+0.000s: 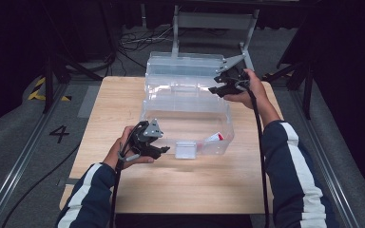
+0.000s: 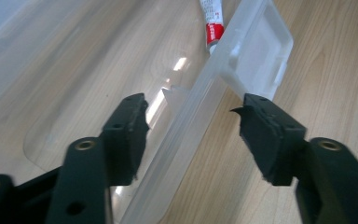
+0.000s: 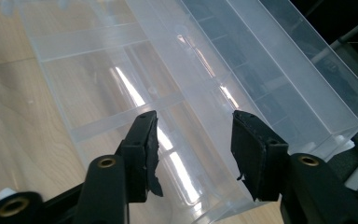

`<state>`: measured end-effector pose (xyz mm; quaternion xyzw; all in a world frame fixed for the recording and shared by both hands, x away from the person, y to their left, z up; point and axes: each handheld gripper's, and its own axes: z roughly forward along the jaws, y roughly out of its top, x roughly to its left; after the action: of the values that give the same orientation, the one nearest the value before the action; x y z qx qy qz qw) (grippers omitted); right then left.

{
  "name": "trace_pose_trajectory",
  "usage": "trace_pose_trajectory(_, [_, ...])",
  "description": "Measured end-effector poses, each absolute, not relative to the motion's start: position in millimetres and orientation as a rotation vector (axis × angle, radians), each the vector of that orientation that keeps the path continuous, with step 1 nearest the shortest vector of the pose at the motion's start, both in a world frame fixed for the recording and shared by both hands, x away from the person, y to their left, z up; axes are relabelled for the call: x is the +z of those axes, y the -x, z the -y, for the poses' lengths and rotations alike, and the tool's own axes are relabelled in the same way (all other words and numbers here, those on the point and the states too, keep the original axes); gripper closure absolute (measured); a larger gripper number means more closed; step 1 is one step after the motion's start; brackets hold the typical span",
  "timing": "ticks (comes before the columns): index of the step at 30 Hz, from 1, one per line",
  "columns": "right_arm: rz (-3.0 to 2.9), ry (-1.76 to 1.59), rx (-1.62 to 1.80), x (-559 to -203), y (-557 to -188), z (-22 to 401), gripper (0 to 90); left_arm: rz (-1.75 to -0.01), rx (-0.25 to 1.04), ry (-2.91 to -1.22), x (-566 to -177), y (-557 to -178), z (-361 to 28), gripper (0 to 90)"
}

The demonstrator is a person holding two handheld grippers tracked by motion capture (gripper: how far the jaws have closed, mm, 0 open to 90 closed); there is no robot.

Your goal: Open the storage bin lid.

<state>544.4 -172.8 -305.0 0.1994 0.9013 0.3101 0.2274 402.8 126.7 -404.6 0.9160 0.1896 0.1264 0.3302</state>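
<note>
Jaws of the left hand-held gripper (image 2: 191,126) stand about half apart and straddle the front wall of the clear plastic box (image 2: 186,140), one jaw inside the box and one outside over the bench (image 2: 335,79); the pads do not press on the wall, so nothing is gripped. Just beyond the jaws along that wall hangs the box's front latch (image 2: 261,51), and past it a red-and-white tube (image 2: 213,21) lies on the box floor. In the high view the left hand-held gripper (image 1: 164,150) sits at the box's near left corner, with the latch (image 1: 186,150) just to its right and the tube (image 1: 215,137) farther right inside. The right hand-held gripper (image 3: 193,140) is likewise about half open, its jaws set to either side of the raised edge of the opened lid (image 3: 261,79) without closing on it. From above, the right hand-held gripper (image 1: 215,89) is at the far right of the box (image 1: 185,102), beside the lid (image 1: 185,64) that stands open at the back.
</note>
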Motion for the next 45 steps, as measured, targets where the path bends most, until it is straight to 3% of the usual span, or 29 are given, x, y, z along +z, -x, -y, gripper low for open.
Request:
trace_pose_trajectory(6, [-2.537, -0.536, 0.836, -303, -552, 167, 62.2, -0.486, 0.319, -2.419, -408, -407, -123, 53.2])
trace_pose_trajectory(17, [-2.504, -0.514, 0.717, -292, -557, 160, 59.7, -0.466, 0.315, -2.465, -414, -412, -117, 58.5])
trace_pose_trajectory(22, [-2.54, -0.515, 0.617, -299, -567, 157, 62.4, -0.46, 0.322, -2.474, -415, -413, -115, 60.9])
trace_pose_trajectory(25, [-2.567, -0.529, 0.599, -302, -573, 153, 66.1, -0.458, 0.337, -2.478, -415, -414, -116, 67.0])
trace_pose_trajectory(45, [-2.642, -0.366, 0.468, -301, -575, 134, 77.5, -0.477, 0.298, -2.456, -418, -418, -115, 66.6])
